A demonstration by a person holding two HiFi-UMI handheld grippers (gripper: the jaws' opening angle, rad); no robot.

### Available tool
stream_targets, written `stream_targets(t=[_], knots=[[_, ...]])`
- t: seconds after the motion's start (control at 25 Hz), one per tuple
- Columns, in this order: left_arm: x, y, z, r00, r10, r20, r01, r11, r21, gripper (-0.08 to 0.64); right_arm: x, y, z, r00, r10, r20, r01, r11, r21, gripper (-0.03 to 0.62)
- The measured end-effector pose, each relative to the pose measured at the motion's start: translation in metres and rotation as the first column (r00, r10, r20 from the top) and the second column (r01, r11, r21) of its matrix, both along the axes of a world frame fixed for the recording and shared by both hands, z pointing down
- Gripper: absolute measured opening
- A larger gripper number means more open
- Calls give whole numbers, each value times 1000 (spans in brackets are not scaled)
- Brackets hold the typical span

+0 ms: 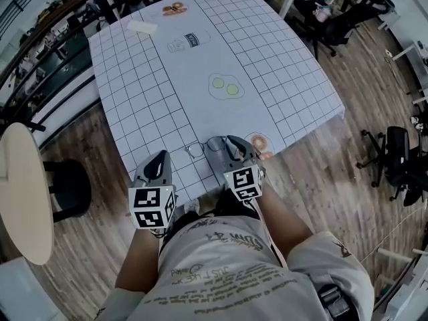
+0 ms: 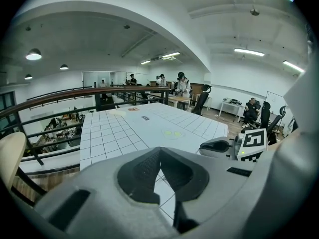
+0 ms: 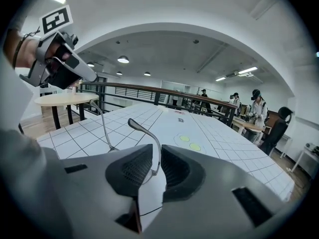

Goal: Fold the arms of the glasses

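The thin-framed glasses (image 1: 198,148) lie on the gridded white table (image 1: 154,99), close to its near edge, with both arms sticking up. My right gripper (image 1: 224,143) is at their right end. In the right gripper view one arm (image 3: 151,136) rises from between the jaws of this gripper (image 3: 156,156); a narrow gap shows beside it, so the pads do not press on it. The other arm (image 3: 102,126) stands free to the left. My left gripper (image 1: 160,159) hangs left of the glasses, apart from them. It (image 2: 160,156) is shut with nothing in it.
Flat printed pictures lie on the table: fried eggs (image 1: 225,86), a donut (image 1: 259,142), a can (image 1: 187,41). A small white block (image 1: 142,27) sits at the far left. A round side table (image 1: 23,192) stands at the left; office chairs (image 1: 394,156) stand at the right.
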State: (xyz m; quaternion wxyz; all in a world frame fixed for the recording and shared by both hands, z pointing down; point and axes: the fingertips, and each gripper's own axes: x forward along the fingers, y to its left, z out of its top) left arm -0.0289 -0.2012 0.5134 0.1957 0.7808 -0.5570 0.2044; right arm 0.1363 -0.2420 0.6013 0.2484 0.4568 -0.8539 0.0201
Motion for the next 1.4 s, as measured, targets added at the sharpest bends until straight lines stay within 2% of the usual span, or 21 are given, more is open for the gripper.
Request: stream_targets(t=[0.2,0.64,0.92,1.4], knots=[[-7,2,-1,999,-36,5,36,999,-1,12,-7,-3,-4,999,-24,-28,24,999,26,34],[-20,7,-1,996,-88,-13,88,996,-3,12,-34,-3,-1,991,-104,-88,106,994,28,34],[-29,15,0,992,-120,-21,120,993,-4,12,-56,0,11,969,-178,-171,186,982,28,34],[-46,30,6,981,-193,-27,193,981,-16,12,-83,10,29,938,-284,-197,284,958,-30,61]])
